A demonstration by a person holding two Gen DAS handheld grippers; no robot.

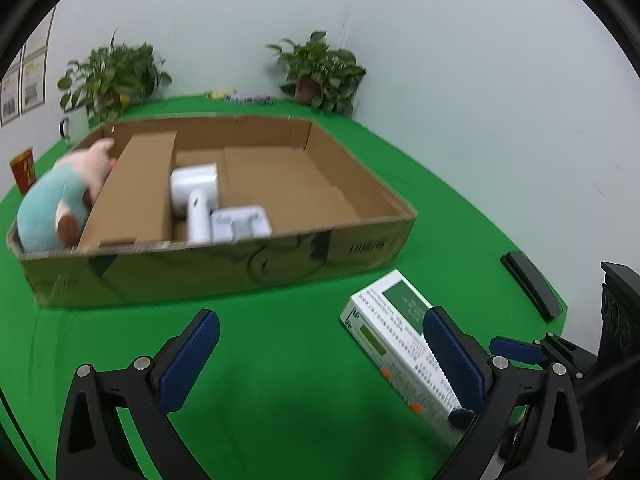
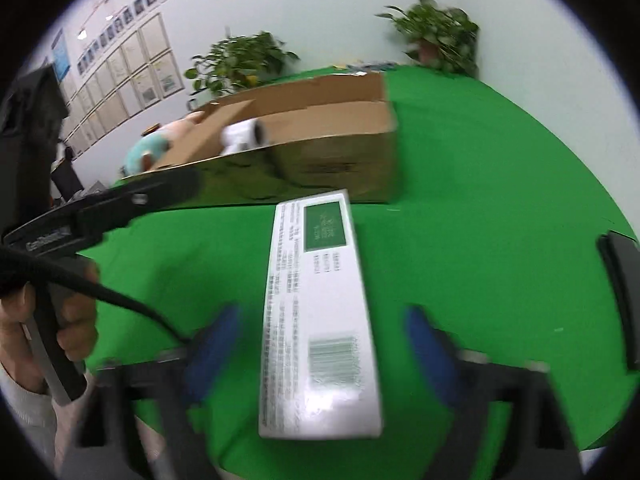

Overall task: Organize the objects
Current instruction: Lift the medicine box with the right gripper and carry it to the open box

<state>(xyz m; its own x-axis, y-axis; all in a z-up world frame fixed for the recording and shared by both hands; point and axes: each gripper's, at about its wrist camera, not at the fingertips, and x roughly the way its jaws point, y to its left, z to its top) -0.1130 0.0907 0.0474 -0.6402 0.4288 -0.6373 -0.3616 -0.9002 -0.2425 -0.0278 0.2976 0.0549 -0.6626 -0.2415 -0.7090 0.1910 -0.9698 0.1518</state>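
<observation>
Two potted plants (image 1: 114,76), one cardboard tray (image 1: 304,248), one white carton (image 2: 320,312).

Both wrist cams sitting low over green table (image 1: 280,340), facing cardboard tray (image 1: 240,264); sharing near white box (image 2: 320,300).

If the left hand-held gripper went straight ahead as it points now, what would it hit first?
Probably the near wall of the cardboard box; the left hand-held gripper has only green tablecloth before it, though depth is unclear.

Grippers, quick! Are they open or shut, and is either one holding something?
Left gripper: open, holding nothing.
Right gripper: open, fingers either side of the white box, not clamped on it.
</observation>
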